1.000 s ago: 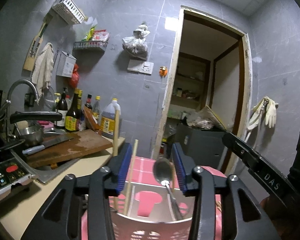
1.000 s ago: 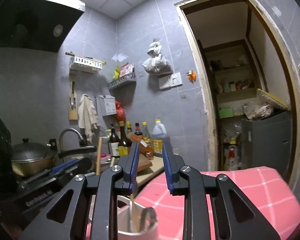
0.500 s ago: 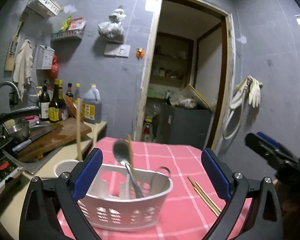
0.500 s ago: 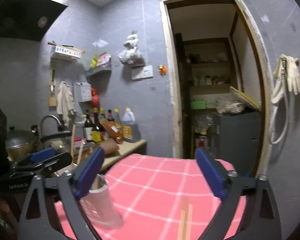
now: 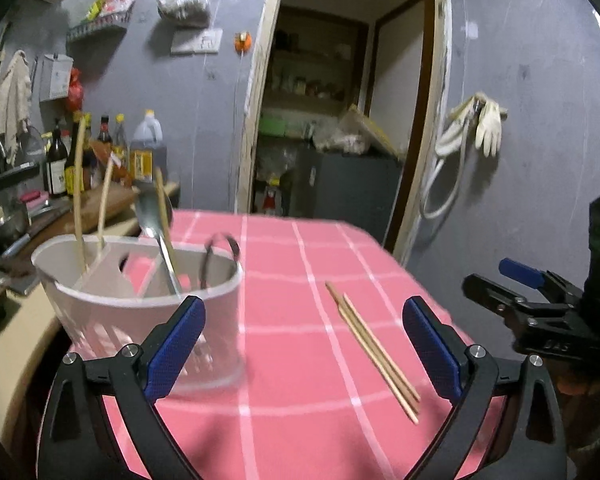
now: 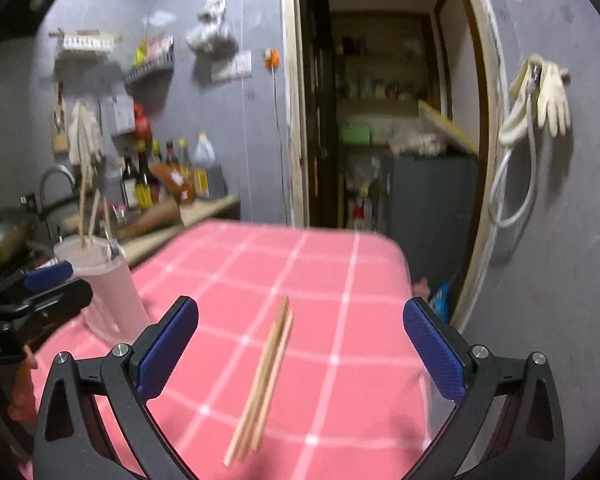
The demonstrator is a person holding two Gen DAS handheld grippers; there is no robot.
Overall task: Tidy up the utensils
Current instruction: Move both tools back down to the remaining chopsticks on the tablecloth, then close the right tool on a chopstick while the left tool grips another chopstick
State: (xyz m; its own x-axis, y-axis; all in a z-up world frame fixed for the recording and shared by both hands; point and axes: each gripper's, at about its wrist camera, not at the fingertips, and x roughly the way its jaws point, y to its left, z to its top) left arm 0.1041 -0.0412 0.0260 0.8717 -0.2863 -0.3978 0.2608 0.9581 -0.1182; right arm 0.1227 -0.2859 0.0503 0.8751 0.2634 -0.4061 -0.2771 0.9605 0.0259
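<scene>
Since a second ago both hand-held grippers have let go and drawn back from the white holder [image 5: 140,300], where they stood narrowed over its compartments. Judgement: one deposit is finished and the next pickup is due.

Landmark: the holder, at the left end of the pink-clothed counter [image 5: 300,360]. It contains chopsticks [image 5: 78,184] and a spoon [image 5: 156,224].

The left hand-held gripper [image 5: 302,344] stands just in front of the holder, jaws wide apart, holding nothing.

To the holder's right, apart from it, loose chopsticks [image 6: 266,376] lie flat on the cloth. The right hand-held gripper [image 6: 300,354] hangs over them, fully spread, touching nothing.
</scene>
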